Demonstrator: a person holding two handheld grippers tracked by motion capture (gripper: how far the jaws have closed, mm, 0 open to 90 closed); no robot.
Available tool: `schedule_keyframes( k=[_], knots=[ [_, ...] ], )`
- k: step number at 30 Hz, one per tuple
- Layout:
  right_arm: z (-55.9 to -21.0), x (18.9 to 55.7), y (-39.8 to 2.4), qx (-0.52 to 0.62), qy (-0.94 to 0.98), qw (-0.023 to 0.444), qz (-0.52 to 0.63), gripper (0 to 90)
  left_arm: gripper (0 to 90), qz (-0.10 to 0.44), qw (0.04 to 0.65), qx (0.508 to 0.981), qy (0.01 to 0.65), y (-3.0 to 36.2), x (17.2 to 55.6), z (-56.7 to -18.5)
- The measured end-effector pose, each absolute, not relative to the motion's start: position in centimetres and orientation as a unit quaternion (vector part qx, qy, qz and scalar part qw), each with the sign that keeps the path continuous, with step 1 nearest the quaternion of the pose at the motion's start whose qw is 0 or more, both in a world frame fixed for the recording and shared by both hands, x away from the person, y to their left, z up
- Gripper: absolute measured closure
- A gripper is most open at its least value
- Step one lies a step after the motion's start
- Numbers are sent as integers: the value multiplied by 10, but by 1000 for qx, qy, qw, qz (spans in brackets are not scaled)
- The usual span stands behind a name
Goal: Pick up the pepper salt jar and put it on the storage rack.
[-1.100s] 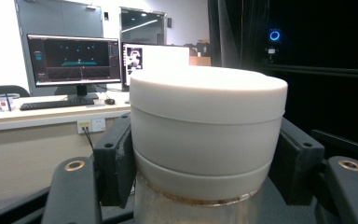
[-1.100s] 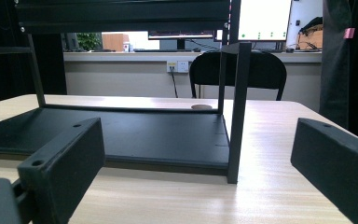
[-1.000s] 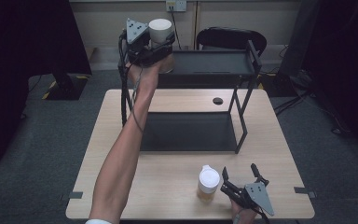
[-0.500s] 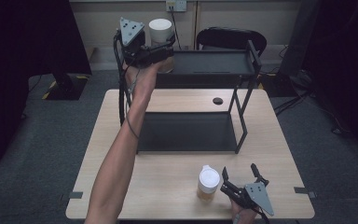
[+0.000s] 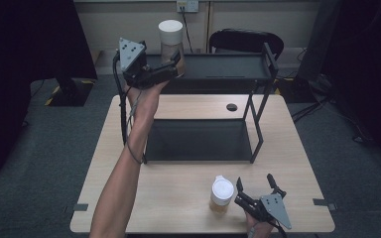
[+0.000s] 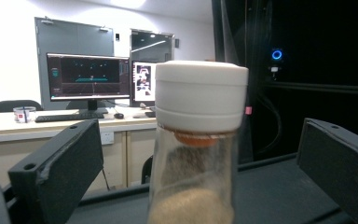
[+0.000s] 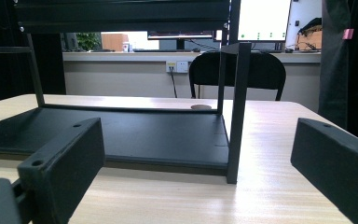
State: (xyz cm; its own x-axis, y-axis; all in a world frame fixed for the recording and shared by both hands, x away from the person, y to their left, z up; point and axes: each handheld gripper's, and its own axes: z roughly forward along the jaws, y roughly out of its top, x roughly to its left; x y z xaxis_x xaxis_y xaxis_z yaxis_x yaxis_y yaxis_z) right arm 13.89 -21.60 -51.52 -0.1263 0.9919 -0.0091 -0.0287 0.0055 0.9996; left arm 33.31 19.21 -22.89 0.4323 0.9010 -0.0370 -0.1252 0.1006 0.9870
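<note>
A clear jar (image 5: 170, 37) with a white lid stands upright on the left end of the black rack's top shelf (image 5: 228, 67). My left gripper (image 5: 176, 64) is level with the jar's lower part. Its jaws have just been opening and now stand open. In the left gripper view the jar (image 6: 200, 93) rises between the jaws with a gap on each side, tan powder at its bottom. A second white-lidded jar (image 5: 222, 194) stands on the table near the front edge. My right gripper (image 5: 254, 180) rests open just right of it, nothing between its jaws (image 7: 196, 140).
The two-level black rack sits mid-table; its bottom shelf (image 5: 198, 141) is bare and its right posts (image 7: 235, 112) stand ahead of my right gripper. A black disc (image 5: 231, 107) lies on the wooden table (image 5: 178, 203) behind the rack. A black chair (image 5: 245, 42) stands beyond the table.
My left gripper let go of the jar, leaving it on the top shelf, and drew back down and to the left. The right gripper and the front jar stayed put.
</note>
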Motion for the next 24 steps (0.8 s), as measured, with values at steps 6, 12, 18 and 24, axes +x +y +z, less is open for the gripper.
schedule_keyframes(
  k=[6, 12, 18, 24],
  knots=[
    [-515, 139, -216, 458, 525, 476, 536, 19, 0, 403, 657, 536, 344, 197, 316, -242],
    [-515, 139, -216, 458, 525, 477, 535, 19, 3, 386, 665, 539, 343, 202, 304, -254],
    [-515, 139, -216, 458, 525, 477, 536, 19, 3, 382, 669, 541, 337, 205, 289, -272],
    [-515, 139, -216, 458, 525, 476, 536, 19, 2, 378, 676, 539, 332, 212, 271, -280]
  ],
)
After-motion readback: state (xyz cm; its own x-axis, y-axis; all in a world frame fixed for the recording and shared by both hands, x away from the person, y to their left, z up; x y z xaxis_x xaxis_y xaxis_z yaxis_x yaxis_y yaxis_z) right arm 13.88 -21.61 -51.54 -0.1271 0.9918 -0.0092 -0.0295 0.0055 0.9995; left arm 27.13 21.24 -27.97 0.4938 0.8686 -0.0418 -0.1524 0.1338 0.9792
